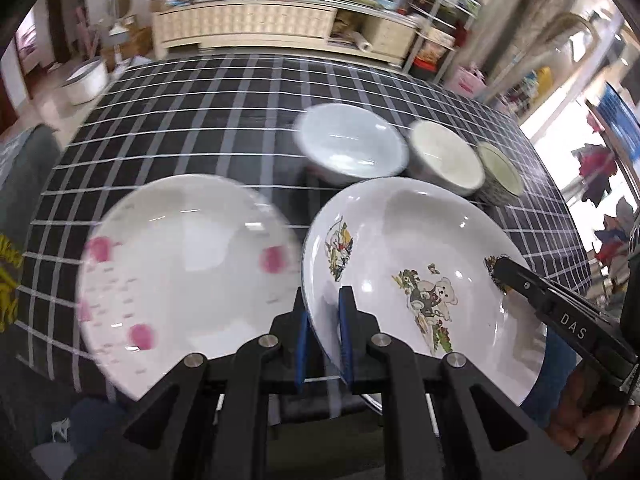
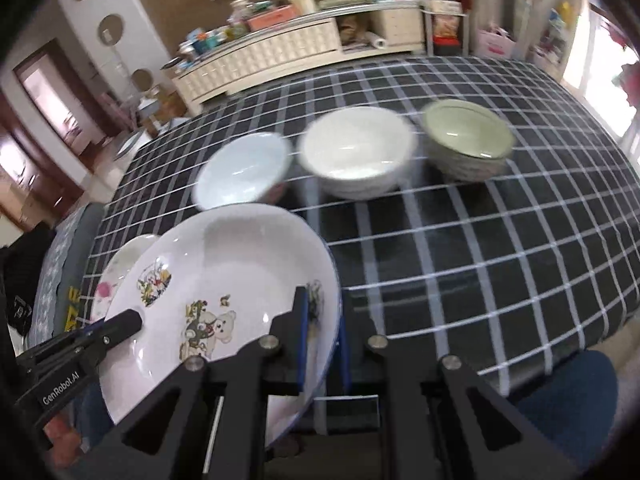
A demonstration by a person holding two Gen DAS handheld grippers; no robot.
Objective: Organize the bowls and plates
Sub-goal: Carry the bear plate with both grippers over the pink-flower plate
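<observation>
Bear-print plate (image 1: 420, 264) sits pinched at its rim between the blue pads of the left claw (image 1: 323, 332), while the right claw (image 2: 322, 336) grips the opposite rim, so both claws are closed on this one plate above the checked surface (image 2: 500, 264). Left of the left claw lies a pink-flowered plate (image 1: 180, 264), just beside the held one. Beyond both claws, three bowls stand in a row on the surface: a pale blue bowl (image 2: 244, 172), a white bowl (image 2: 358, 152) and a green bowl (image 2: 466, 132).
</observation>
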